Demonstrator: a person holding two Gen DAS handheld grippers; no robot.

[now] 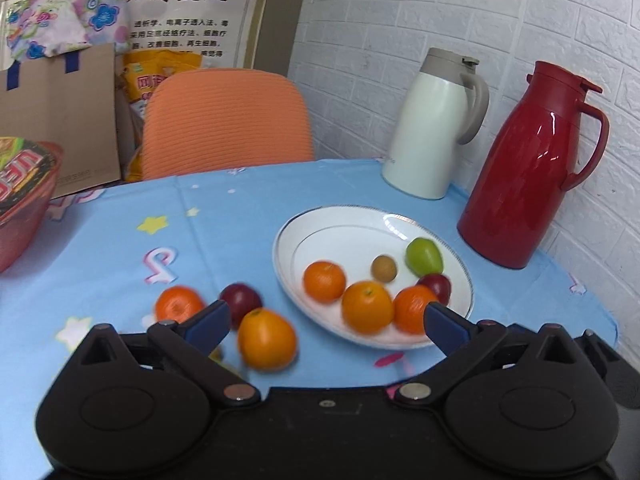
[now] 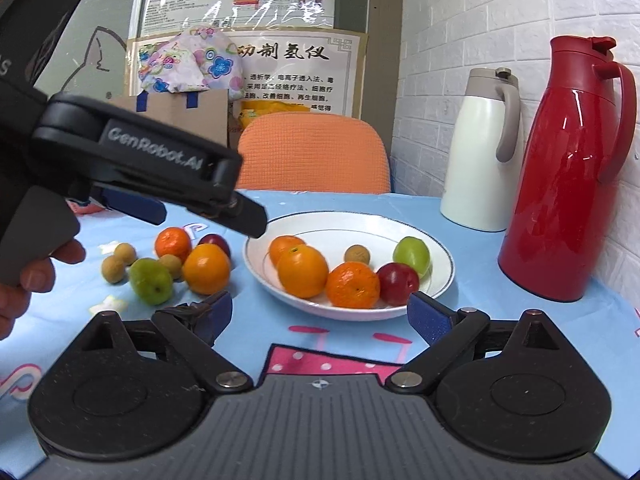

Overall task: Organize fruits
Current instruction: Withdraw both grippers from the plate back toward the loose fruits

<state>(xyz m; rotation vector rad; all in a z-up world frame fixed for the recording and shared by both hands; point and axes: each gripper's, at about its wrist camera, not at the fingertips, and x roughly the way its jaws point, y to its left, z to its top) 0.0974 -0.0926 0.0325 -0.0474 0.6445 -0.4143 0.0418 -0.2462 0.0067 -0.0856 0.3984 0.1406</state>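
On the blue tablecloth (image 2: 500, 280) by a white brick wall (image 2: 460, 20), both claws (image 1: 326, 326) (image 2: 320, 316) gape empty.

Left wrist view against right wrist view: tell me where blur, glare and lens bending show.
Left wrist view: the oranges on the cloth and those on the plate smear, while the jugs stay crisp. Right wrist view: fruit sharper, window-like glare streaks the red jug. Both views: fisheye curves the brick wall and darkens the corners.
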